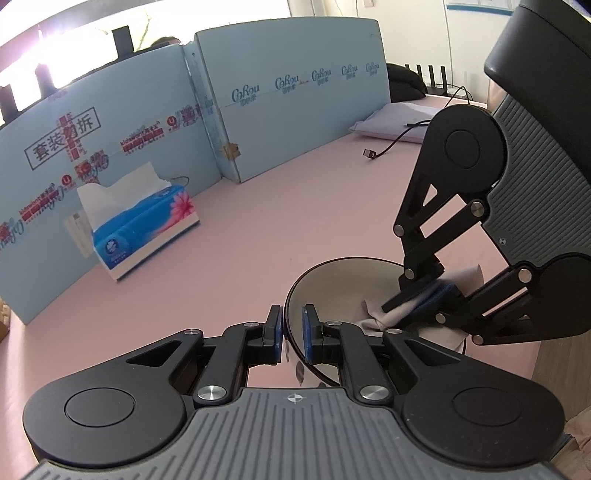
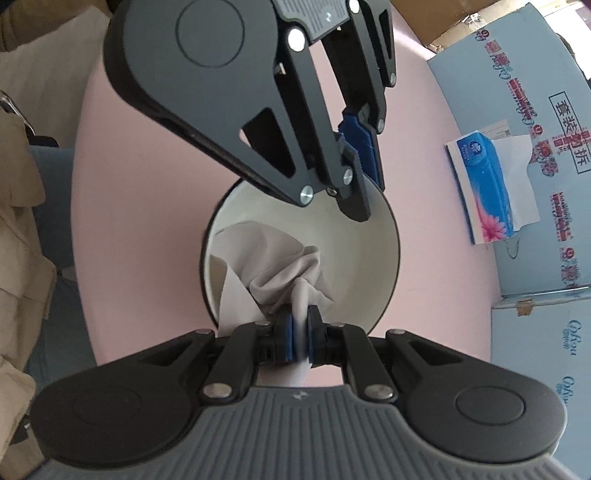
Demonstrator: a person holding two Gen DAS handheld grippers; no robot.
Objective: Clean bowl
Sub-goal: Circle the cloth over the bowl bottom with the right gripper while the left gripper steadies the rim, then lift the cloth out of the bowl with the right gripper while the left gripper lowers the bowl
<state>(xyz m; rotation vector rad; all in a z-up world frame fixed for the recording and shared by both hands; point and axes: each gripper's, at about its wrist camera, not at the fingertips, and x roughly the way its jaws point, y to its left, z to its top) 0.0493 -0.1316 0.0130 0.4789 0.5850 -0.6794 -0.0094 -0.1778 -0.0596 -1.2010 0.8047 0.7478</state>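
A pink table [image 1: 258, 229] carries the bowl [image 2: 373, 254], a blue tissue box [image 1: 146, 225] by the blue printed boards [image 1: 295, 110] along its far edge, a pale pillow [image 1: 395, 123] and a black cable [image 1: 391, 146].

Pink tabletop [image 1: 314, 192]; blue printed partition boards [image 1: 288, 85] behind; bright window [image 1: 74, 22] beyond.

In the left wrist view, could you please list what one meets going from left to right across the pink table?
Tissue box → bowl → cloth held in the right tool.
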